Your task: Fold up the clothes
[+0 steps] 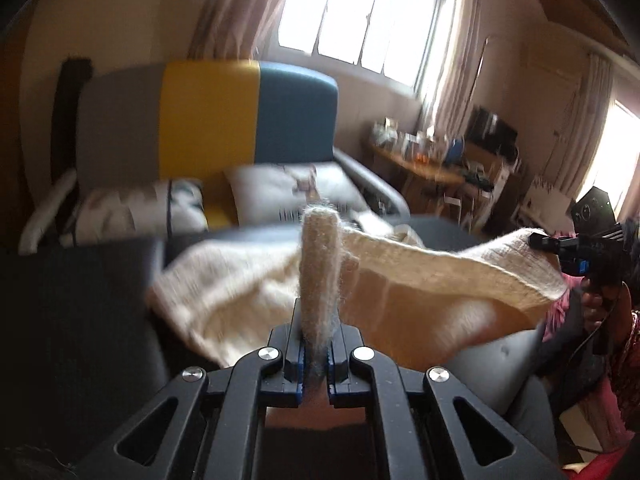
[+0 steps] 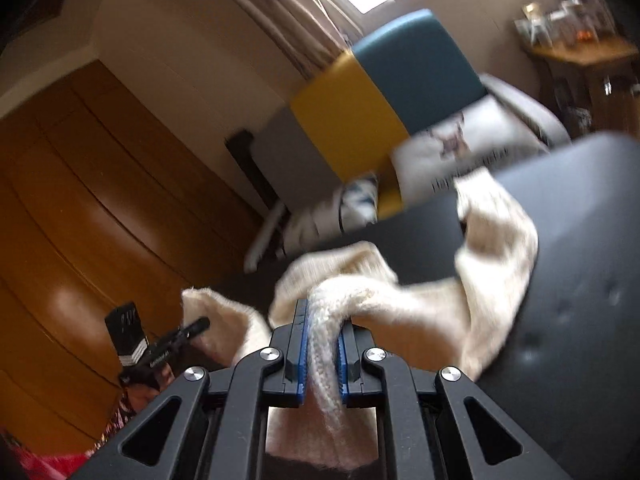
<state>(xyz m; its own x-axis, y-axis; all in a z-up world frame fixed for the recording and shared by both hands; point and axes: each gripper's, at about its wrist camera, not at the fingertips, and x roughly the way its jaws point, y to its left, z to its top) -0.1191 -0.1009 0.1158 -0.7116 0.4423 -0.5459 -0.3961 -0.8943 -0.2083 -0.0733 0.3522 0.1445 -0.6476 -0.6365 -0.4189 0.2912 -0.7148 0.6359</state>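
Note:
A cream knitted garment (image 1: 248, 280) hangs stretched between both grippers above a dark grey padded surface (image 1: 80, 300). My left gripper (image 1: 318, 312) is shut on a bunched fold of it that sticks up between the fingers. At the right edge of the left wrist view, the right gripper (image 1: 560, 246) pinches the garment's far end. In the right wrist view my right gripper (image 2: 323, 328) is shut on a ribbed edge of the cream garment (image 2: 496, 248), which trails over the dark surface (image 2: 580, 280). The left gripper (image 2: 188, 330) shows at lower left, holding another corner.
A bed with a grey, yellow and blue headboard (image 1: 208, 116) and pillows (image 1: 280, 192) lies behind the dark surface. A cluttered wooden table (image 1: 424, 164) stands under the windows at the right. Wooden wardrobe doors (image 2: 80, 220) fill the left of the right wrist view.

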